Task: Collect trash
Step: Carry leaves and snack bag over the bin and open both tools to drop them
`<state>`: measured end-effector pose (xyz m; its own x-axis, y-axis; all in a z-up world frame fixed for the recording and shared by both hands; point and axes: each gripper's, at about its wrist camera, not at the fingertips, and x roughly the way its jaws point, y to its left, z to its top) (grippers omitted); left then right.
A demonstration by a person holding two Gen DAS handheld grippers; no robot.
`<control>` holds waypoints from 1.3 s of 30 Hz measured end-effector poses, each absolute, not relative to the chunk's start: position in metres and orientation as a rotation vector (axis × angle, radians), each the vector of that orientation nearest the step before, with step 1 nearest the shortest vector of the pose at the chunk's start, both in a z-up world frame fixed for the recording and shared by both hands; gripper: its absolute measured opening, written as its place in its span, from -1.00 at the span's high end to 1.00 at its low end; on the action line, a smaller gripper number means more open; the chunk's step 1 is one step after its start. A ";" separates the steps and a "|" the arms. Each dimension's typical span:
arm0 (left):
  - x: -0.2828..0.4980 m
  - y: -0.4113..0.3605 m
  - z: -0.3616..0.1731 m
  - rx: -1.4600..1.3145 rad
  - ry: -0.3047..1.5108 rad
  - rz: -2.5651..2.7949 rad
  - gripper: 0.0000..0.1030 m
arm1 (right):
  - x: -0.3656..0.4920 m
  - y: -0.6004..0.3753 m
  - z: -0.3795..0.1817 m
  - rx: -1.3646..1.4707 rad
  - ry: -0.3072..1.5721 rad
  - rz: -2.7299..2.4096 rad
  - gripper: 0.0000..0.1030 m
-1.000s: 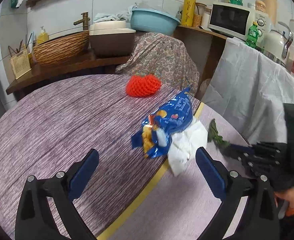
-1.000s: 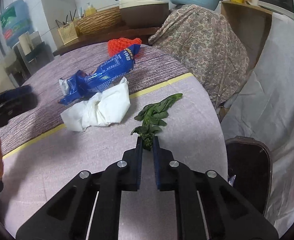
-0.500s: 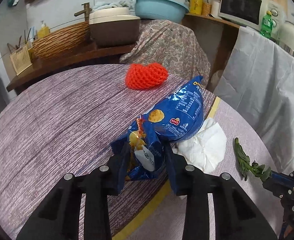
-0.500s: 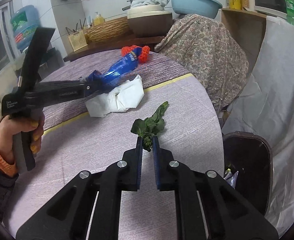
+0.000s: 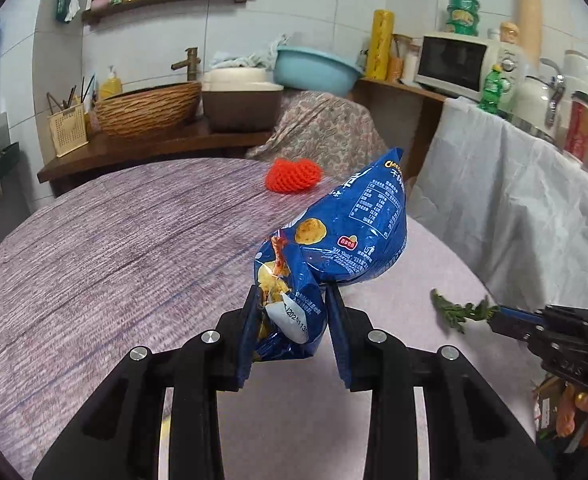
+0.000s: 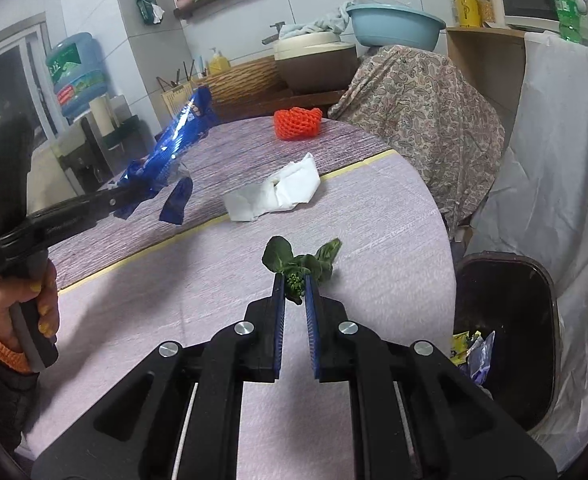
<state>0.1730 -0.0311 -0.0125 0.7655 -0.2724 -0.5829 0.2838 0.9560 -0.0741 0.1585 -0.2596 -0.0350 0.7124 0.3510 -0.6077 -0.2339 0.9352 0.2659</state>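
Dark bin (image 6: 505, 344) holds wrappers; left jaws clamp blue snack bag (image 5: 345, 236), right jaws pinch greens (image 6: 301, 264).

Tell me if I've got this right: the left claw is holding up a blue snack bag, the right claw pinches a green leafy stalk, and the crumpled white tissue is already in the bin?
Not quite. The white tissue lies on the table, not in the bin, as the right wrist view shows. The rest holds: the left claw grips the blue snack bag, and the right claw pinches the green leafy stalk.

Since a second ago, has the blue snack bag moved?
Yes. The blue snack bag lay beside the white tissue; now it is lifted off the table, clamped in the left gripper.
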 end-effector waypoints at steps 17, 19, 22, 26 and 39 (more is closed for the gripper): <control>0.114 -0.140 -0.014 0.079 0.614 -0.560 0.37 | 0.066 -0.362 -0.031 0.316 0.623 0.152 0.78; 0.113 -0.155 -0.017 0.085 0.618 -0.583 0.37 | 0.062 -0.381 -0.034 0.339 0.623 0.107 0.78; 0.114 -0.176 -0.022 0.099 0.635 -0.611 0.37 | 0.062 -0.406 -0.043 0.353 0.629 0.036 0.78; 0.121 -0.207 -0.031 0.109 0.682 -0.656 0.37 | 0.077 -0.431 -0.063 0.360 0.664 -0.033 0.78; 0.146 -0.285 -0.053 0.157 0.813 -0.731 0.37 | 0.124 -0.473 -0.166 0.489 0.850 -0.130 0.77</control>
<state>0.1459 -0.2852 -0.0529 0.4608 -0.5340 -0.7089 0.6488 0.7477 -0.1415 0.1241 -0.4733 -0.1658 0.6594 0.0814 -0.7474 0.3018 0.8819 0.3622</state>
